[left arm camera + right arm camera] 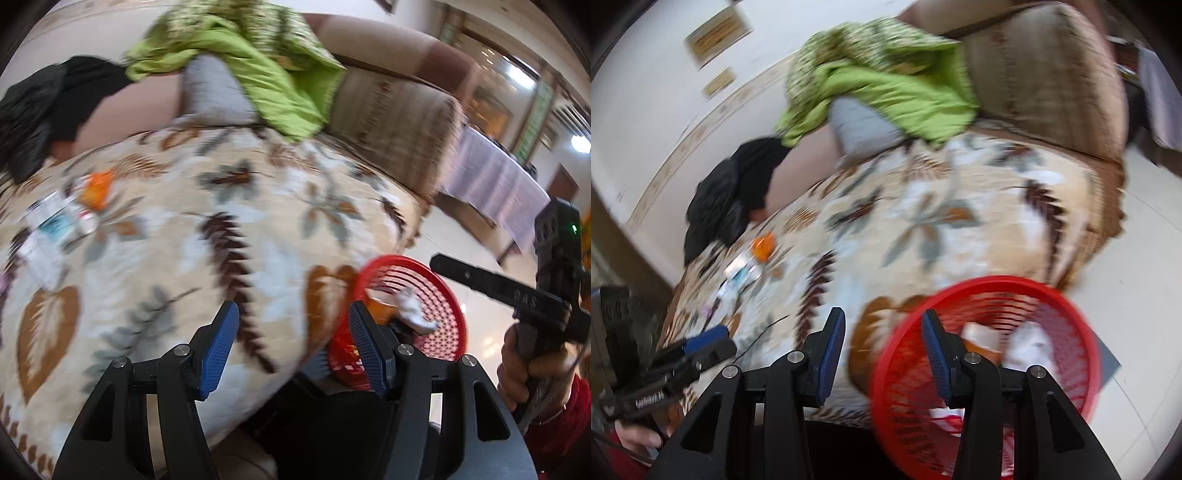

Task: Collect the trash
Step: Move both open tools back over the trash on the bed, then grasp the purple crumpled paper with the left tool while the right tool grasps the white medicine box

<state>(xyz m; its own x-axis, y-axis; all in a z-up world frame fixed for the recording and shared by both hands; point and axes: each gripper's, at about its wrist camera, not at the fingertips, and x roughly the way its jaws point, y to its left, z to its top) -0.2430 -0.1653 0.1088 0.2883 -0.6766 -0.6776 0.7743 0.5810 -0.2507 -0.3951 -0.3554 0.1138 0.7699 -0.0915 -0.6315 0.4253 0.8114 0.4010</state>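
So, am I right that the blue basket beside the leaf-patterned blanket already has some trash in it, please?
Not quite: the basket is red, not blue. The right wrist view shows it clearly, beside the leaf-patterned blanket, with white and orange trash already inside.

The red basket (990, 295) is glossy perforated plastic. The leaf-patterned blanket (229, 206) looks soft, matt cloth, as does the crumpled green cloth (273, 74) at the far side. The sofa arm (1045, 70) is coarse woven fabric. The floor (1145, 266) on the right is smooth, shiny tile.
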